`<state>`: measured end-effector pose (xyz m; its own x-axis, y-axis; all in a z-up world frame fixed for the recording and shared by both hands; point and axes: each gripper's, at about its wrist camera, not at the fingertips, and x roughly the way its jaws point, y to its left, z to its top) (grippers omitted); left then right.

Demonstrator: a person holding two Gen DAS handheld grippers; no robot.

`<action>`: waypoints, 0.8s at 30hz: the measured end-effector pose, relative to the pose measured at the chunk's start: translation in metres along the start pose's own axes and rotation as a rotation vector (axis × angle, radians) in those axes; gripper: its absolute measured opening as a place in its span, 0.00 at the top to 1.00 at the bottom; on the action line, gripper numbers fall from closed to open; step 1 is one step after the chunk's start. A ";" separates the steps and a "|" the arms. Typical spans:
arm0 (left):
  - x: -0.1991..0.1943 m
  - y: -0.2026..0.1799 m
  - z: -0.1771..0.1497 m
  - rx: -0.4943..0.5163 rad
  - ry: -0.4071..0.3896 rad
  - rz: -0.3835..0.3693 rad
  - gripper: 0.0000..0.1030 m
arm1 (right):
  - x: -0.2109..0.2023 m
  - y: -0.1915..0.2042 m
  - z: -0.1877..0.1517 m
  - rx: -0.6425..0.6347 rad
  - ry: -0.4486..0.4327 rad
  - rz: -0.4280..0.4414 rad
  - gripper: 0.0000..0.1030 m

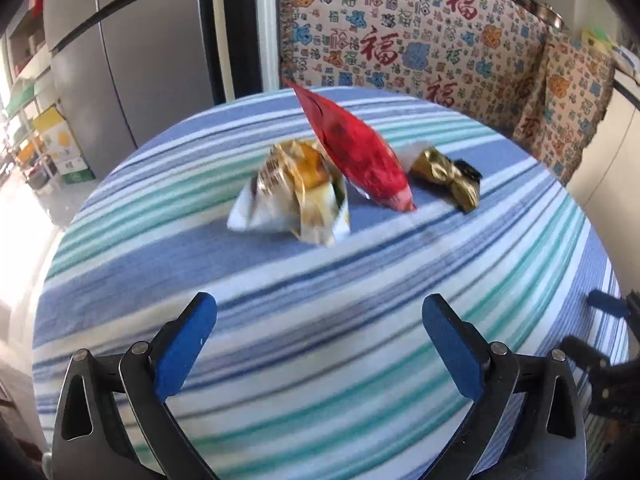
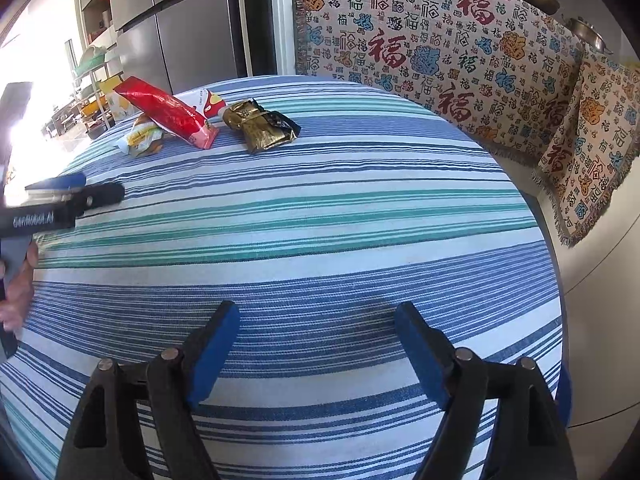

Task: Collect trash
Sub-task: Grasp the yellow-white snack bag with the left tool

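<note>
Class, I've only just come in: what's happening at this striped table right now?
A person holds a gripper in each hand over the striped tablecloth. Three bits of trash lie together at its far side: a crumpled white-and-yellow wrapper, a red packet leaning over it, and a gold-and-black wrapper beside them. The left gripper and the right gripper are both open and empty, short of the pile. Nothing has been picked up yet.

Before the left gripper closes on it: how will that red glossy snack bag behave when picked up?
The red glossy snack bag looks thin, creased and flat, so probably light and floppy; expect it to sag from wherever the fingers pinch. Its shiny film may be slippery. It leans on the crumpled white-and-yellow wrapper, so lifting it may nudge that wrapper across the striped tablecloth.
</note>
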<state>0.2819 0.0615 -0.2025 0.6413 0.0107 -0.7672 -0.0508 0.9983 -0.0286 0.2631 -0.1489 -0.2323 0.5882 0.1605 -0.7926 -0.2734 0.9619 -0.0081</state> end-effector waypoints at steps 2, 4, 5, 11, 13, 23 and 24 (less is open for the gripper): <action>0.014 0.004 0.019 0.002 0.026 -0.026 0.01 | 0.000 0.000 0.000 0.000 0.000 0.001 0.19; 0.026 0.005 0.032 0.017 0.029 -0.022 0.01 | 0.000 -0.001 0.000 0.001 0.001 0.003 0.18; 0.029 0.004 0.037 0.027 0.026 -0.023 0.01 | 0.000 -0.001 0.000 0.002 0.002 0.004 0.18; 0.021 0.002 0.033 0.057 0.017 -0.059 0.80 | 0.000 -0.001 0.000 0.001 0.003 0.006 0.17; 0.010 0.003 0.021 0.039 0.039 -0.051 0.85 | 0.000 -0.001 0.000 0.001 0.003 0.006 0.17; -0.067 -0.017 -0.066 -0.017 0.056 -0.120 0.55 | -0.001 -0.002 0.000 -0.002 0.006 0.011 0.17; -0.069 -0.020 -0.070 -0.006 0.043 -0.103 0.41 | -0.001 -0.003 0.000 -0.002 0.006 0.011 0.17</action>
<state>0.1854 0.0371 -0.1937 0.6102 -0.0941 -0.7866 0.0088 0.9937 -0.1121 0.2630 -0.1516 -0.2312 0.5807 0.1702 -0.7961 -0.2819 0.9595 -0.0005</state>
